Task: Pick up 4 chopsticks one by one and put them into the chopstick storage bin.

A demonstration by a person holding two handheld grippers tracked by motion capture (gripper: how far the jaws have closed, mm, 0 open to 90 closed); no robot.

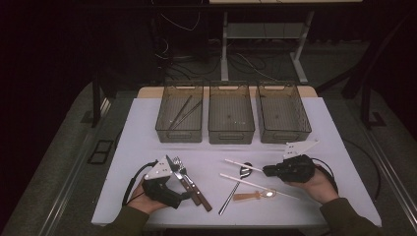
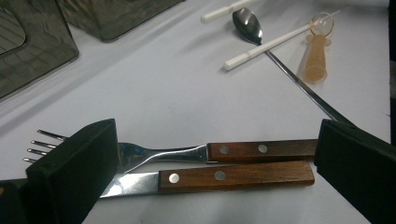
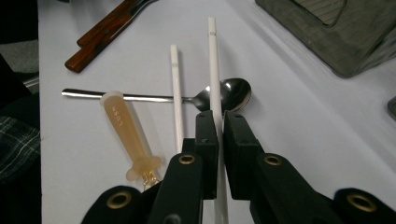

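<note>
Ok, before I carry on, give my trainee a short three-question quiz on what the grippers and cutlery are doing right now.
1. True or false: the right gripper is shut on a white chopstick.
2. Which two wooden-handled pieces lie between the open jaws of the left gripper?
3. Multiple choice: which of the three grey bins already holds chopsticks? A) left bin B) middle bin C) right bin

Key
1. True; the second white chopstick lies loose beside it, across the metal spoon.
2. The fork and the knife, side by side on the white table.
3. A.
</note>
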